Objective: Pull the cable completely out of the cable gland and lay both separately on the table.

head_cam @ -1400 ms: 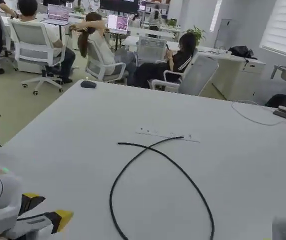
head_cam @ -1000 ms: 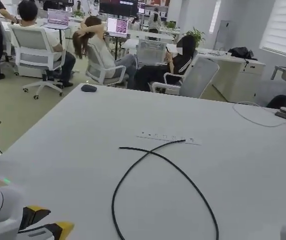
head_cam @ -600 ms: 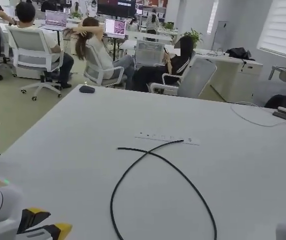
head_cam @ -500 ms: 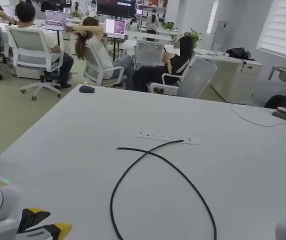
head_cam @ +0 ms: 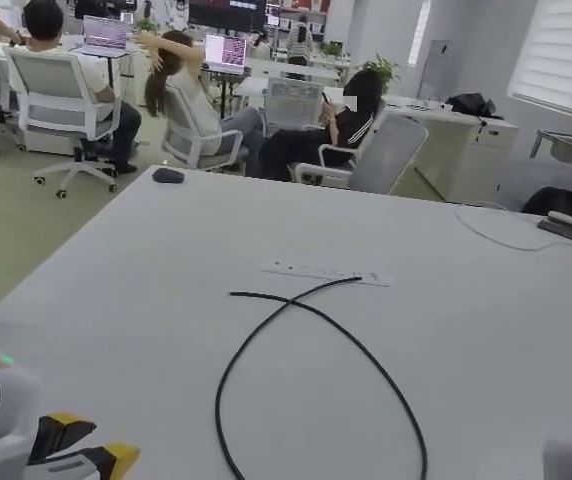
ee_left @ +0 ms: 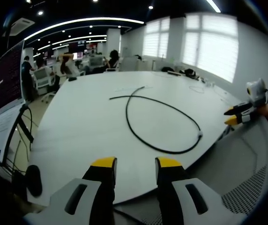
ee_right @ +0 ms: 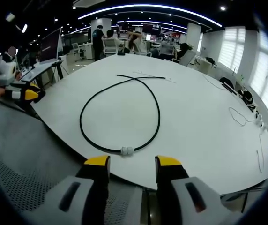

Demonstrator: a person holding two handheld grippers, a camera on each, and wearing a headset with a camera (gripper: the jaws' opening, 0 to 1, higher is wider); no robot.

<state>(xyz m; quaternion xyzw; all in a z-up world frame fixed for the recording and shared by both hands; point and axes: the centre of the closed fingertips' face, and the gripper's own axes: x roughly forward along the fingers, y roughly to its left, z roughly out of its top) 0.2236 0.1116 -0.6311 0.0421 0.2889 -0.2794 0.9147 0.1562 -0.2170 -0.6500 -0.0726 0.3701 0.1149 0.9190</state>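
This is an open-plan office. Well ahead of the left claw [ee_left: 135,163], past the far edge of the big white table [head_cam: 116,300], people [head_cam: 181,90] sit in wheeled chairs [head_cam: 56,85] at desks [head_cam: 436,112] with lit monitors [head_cam: 224,50]. A mouse [head_cam: 168,175] lies at the table edge farthest from the claw. To the claw's right, blinds [ee_left: 209,47] line the wall. Strip lights [ee_left: 78,20] curve overhead. Near its left stands a large screen [ee_left: 3,75]. A plant [head_cam: 386,70] grows beyond the desks.
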